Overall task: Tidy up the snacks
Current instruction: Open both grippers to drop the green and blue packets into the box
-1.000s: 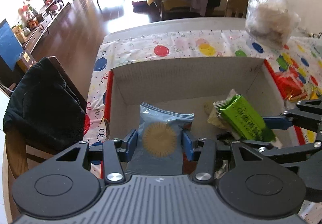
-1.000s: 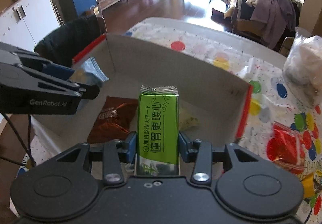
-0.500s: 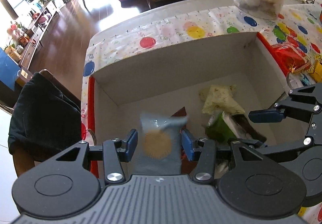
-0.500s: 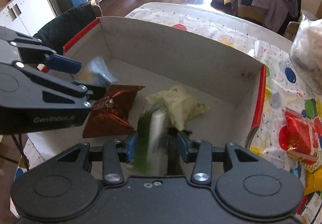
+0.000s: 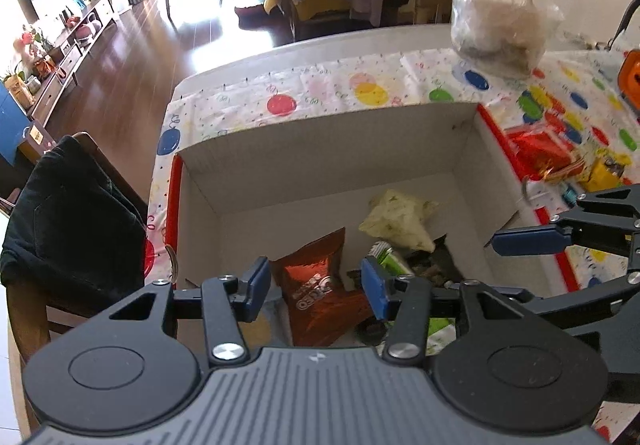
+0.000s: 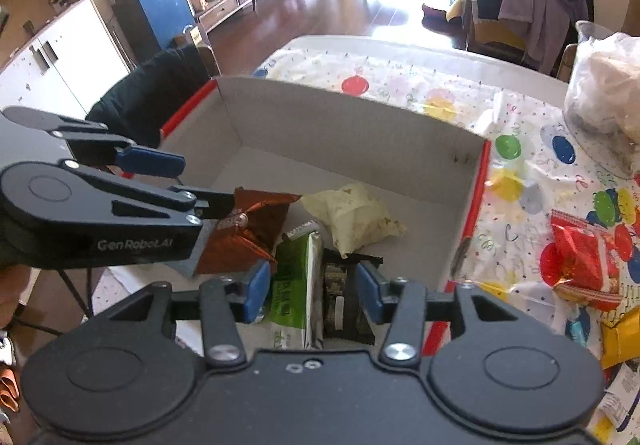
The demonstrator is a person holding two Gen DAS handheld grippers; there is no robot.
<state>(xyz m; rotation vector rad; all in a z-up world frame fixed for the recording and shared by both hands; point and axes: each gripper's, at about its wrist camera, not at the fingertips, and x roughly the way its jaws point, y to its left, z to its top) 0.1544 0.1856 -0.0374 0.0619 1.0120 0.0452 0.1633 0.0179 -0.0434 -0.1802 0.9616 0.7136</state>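
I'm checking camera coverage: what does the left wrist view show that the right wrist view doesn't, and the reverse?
Only the left wrist view: an orange object at the table's far right.
Only the right wrist view: white cabinets and a blue cabinet.
Both: the cardboard box, brown packet, green packet, pale packet, and both open grippers, left and right.

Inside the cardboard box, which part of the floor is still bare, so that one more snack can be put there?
The box floor is bare along the far wall and in the far left corner, behind the brown packet. The near middle is crowded: the pale packet, green packet and dark packet lie together there.
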